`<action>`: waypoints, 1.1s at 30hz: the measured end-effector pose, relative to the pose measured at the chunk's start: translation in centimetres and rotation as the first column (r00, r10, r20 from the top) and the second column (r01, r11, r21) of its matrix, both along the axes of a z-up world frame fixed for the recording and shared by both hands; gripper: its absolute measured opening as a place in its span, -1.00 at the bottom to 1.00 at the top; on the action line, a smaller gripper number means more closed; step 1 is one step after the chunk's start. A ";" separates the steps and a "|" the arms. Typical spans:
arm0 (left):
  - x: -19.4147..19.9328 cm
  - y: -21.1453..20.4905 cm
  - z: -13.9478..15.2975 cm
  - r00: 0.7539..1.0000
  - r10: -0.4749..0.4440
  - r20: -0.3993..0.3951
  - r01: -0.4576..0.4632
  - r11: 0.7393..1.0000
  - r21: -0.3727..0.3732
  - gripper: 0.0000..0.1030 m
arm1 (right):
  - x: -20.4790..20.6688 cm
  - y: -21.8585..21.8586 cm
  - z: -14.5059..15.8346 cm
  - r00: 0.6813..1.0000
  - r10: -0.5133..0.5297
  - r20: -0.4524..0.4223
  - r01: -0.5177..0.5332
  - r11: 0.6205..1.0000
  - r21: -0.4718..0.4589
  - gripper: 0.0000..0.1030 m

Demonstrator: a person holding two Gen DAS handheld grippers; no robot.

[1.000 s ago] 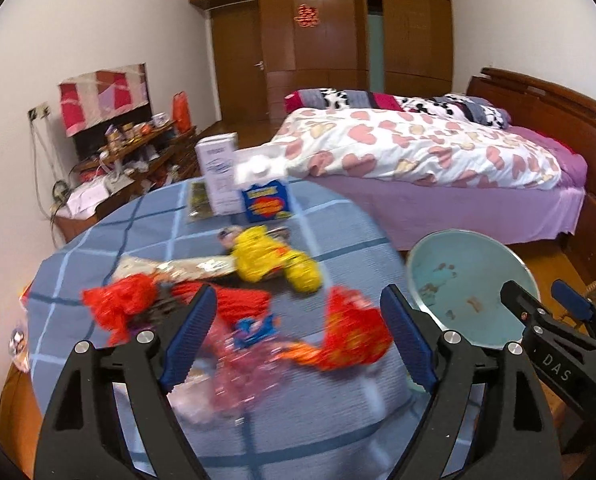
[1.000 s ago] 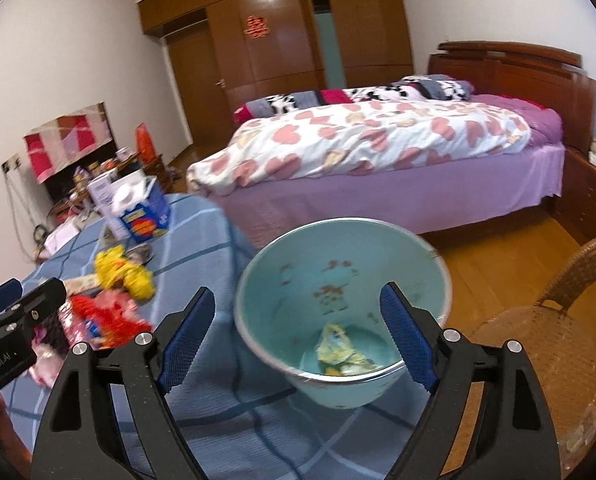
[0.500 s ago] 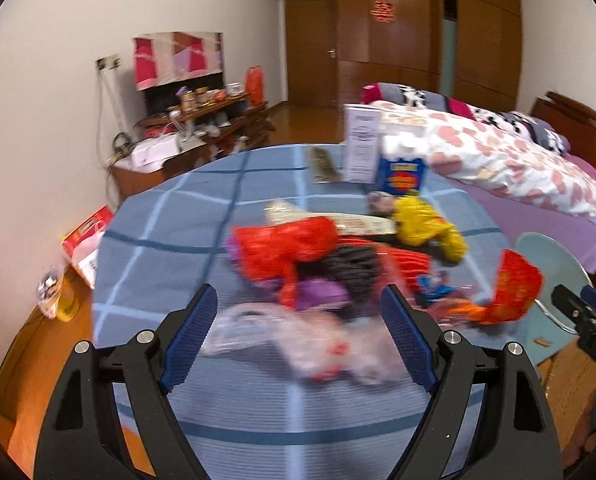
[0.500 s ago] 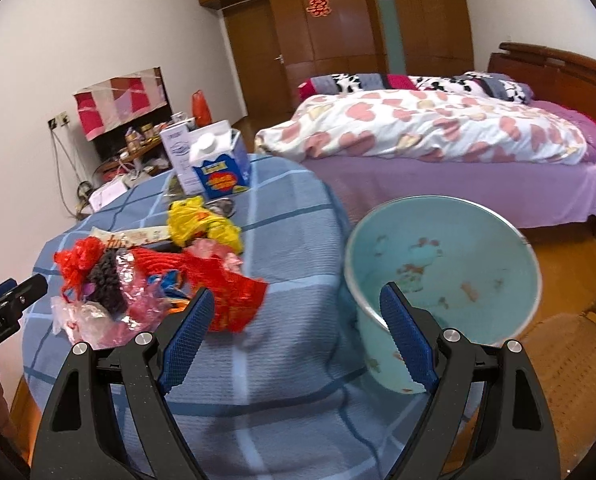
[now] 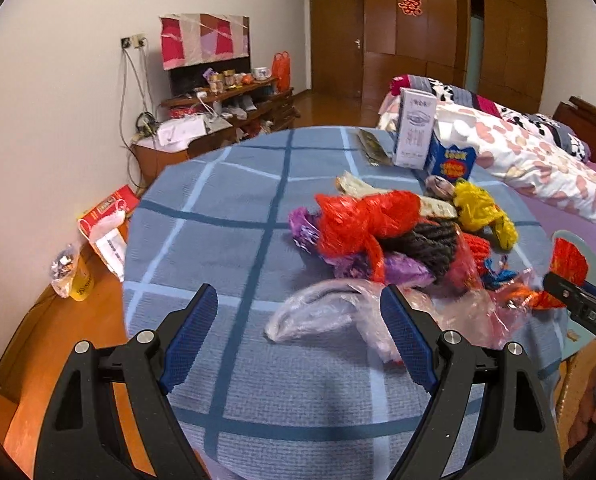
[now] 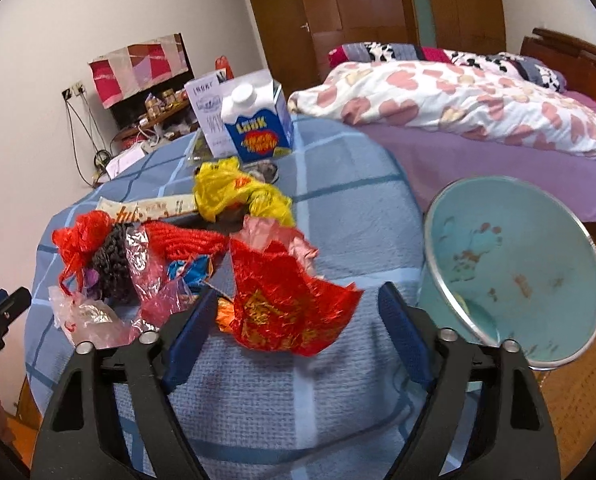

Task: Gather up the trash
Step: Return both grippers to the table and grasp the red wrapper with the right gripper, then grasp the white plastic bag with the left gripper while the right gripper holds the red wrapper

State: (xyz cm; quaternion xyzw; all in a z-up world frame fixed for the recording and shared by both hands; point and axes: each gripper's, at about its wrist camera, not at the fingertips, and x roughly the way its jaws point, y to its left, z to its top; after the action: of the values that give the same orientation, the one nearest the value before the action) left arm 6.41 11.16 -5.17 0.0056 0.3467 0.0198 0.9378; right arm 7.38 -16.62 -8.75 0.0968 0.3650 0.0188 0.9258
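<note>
Barely started — almost all the trash is still heaped on the surface (image 5: 226, 208), the round one under the blue checked cloth.

Left tool (image 5: 298, 340): fingers spread, nothing between the pads, hovering over the near edge of the heap. A clear plastic bag (image 5: 322, 312) lies just ahead of its right finger, not gripped.

Right tool (image 6: 294, 340): its jaws have just been closing, but they aren't on anything yet. The red foil wrapper (image 6: 282, 304) sits between and just beyond the tips, pads not pressing as far as I can see. My read: that wrapper is the pick in hand.

Heap, from the right wrist view:
- red net bag (image 6: 82, 240) and a dark knitted clump (image 6: 114, 264)
- yellow plastic bag (image 6: 234, 196)
- long cream snack wrapper (image 6: 150, 208)
- pinkish clear film and blue scraps mixed in

Teal bin (image 6: 510, 268) stands off the surface edge on the right tool's side, beside the bed. Inside mostly bare, with a yellowish scrap low down — so little seems binned.

Blue carton (image 6: 258, 128) and white box (image 6: 206, 112) stand upright at the far edge; can't tell if they count as trash.

Left: essentially the whole pile, piece by piece.
</note>
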 end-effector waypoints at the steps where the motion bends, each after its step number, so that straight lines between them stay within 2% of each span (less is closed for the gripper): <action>1: 0.0 -0.2 -0.1 1.000 -0.007 -0.001 0.007 1.000 -0.001 0.59 | 0.1 0.1 -0.2 1.000 0.008 -0.009 -0.008 1.000 0.003 0.17; 3: 0.0 -0.9 -0.3 1.000 -0.030 -0.003 0.030 1.000 -0.006 0.59 | 0.2 0.3 -0.4 1.000 0.021 -0.018 -0.021 1.000 0.003 -0.17; 7: 0.1 -2.5 -1.1 0.997 -0.070 -0.032 0.069 0.997 -0.033 0.59 | -0.2 0.8 -0.2 0.999 0.048 -0.004 -0.048 0.999 -0.016 -0.40; 11: 0.4 -4.3 -2.0 0.995 -0.086 -0.056 0.085 0.996 -0.028 0.59 | -1.0 0.9 0.9 0.998 0.035 0.046 -0.033 0.999 -0.038 -0.44; 15: 1.1 -5.5 -3.5 0.992 -0.079 -0.097 0.077 0.997 -0.021 0.57 | -2.4 0.0 2.7 0.992 -0.017 0.126 0.027 0.997 -0.074 -0.44; 16: 1.2 -5.5 -3.7 0.992 -0.076 -0.103 0.074 0.997 -0.022 0.49 | -2.6 -0.3 3.1 0.990 -0.031 0.141 0.042 0.996 -0.074 -0.44; 17: 1.3 -5.6 -4.0 0.991 -0.078 -0.110 0.075 0.997 -0.028 0.27 | -2.8 -0.6 3.4 0.988 -0.042 0.150 0.053 0.996 -0.070 -0.44; 20: 1.5 -5.4 -4.4 0.989 -0.092 -0.116 0.085 0.994 -0.063 0.02 | -3.2 -1.3 3.7 0.986 -0.051 0.157 0.059 0.997 -0.046 -0.44; 23: 1.3 -5.4 -4.1 0.990 -0.098 -0.098 0.093 0.994 -0.050 -0.20 | -3.6 -1.5 3.7 0.987 -0.050 0.155 0.057 0.997 -0.043 -0.44; 27: 0.9 -5.0 -3.6 0.989 -0.114 -0.092 0.109 0.993 -0.050 -0.27 | -4.1 -1.5 3.9 0.987 -0.048 0.155 0.054 0.998 -0.035 -0.44; 33: -0.8 -4.0 -0.8 0.991 -0.126 -0.039 0.125 0.992 -0.017 -0.27 | -5.3 -2.4 5.0 0.980 -0.071 0.188 0.074 0.997 -0.010 -0.44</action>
State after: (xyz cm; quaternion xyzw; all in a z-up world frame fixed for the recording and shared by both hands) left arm 5.57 7.17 -5.96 0.0211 0.3647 -0.0417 0.9300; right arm 2.08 -18.99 -3.76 0.1000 0.2725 -0.0090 0.9569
